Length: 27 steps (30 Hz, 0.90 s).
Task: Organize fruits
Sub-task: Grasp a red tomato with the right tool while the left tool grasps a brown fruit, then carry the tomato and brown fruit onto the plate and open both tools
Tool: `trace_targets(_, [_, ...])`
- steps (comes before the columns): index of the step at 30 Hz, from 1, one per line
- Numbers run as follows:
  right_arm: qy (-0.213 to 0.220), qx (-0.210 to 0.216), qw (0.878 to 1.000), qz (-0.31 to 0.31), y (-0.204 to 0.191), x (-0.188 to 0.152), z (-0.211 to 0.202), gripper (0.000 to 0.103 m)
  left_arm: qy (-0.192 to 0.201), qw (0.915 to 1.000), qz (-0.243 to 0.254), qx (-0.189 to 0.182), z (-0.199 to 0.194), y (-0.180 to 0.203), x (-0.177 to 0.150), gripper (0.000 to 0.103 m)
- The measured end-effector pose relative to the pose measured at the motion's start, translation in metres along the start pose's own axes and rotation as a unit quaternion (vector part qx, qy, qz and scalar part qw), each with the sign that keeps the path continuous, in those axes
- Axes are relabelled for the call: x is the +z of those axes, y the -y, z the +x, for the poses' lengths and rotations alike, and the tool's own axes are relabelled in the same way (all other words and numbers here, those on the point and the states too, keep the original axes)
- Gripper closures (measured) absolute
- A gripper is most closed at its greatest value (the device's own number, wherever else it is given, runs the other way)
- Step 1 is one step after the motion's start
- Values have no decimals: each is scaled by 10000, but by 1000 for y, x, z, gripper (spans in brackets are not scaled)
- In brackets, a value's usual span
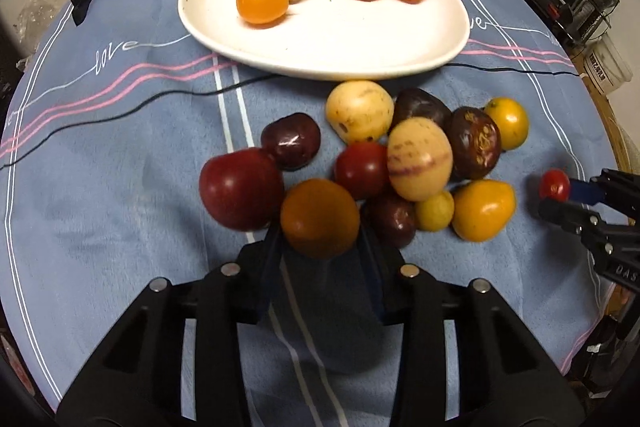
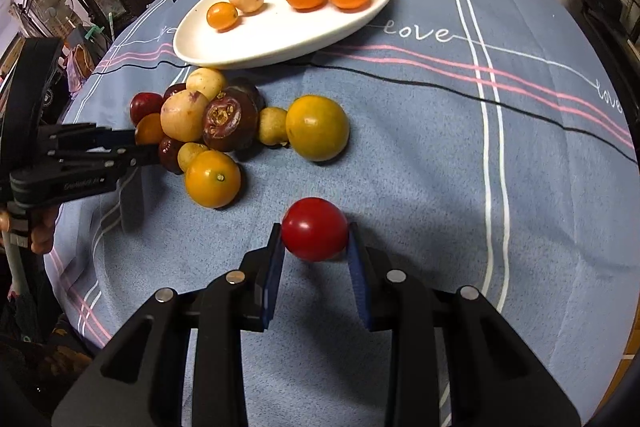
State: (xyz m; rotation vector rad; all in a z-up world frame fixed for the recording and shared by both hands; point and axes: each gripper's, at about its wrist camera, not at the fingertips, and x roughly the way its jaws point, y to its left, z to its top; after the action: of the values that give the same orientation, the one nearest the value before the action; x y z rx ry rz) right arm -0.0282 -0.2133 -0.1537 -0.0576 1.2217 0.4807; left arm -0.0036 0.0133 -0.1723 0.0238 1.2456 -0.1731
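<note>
Over cloth, right tool gripping tomato

The left hand-held gripper is made of matte black plastic, with two wide arms that have triangular openings. Four round silver screws sit on its joints, and its fingers carry dark blue pads. The right hand-held gripper has the same black body, the same four silver screws and brighter blue pads on its fingers. At the left edge of the right wrist view, small grey lettering is printed on the black side, and bare skin of a hand shows below it.
</note>
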Motion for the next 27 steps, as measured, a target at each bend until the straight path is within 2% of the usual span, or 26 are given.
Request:
trace_targets(6, [-52, 3, 10000, -37, -5, -1, 2, 72, 8, 10000, -4, -67, -1, -5, 1, 65])
trace_targets(14, [30, 133, 9999, 13, -10, 0, -7, 72, 251, 9996, -26, -92, -34, -8, -13, 65])
trace_targets(22, [5, 377, 9992, -106, -32, -4, -8, 72, 412, 9991, -99, -65, -57, -5, -23, 65])
trace_targets(27, [265, 469, 9982, -260, -45, 11, -22, 72, 568, 9983, -102, -2, -69, 0, -9, 65])
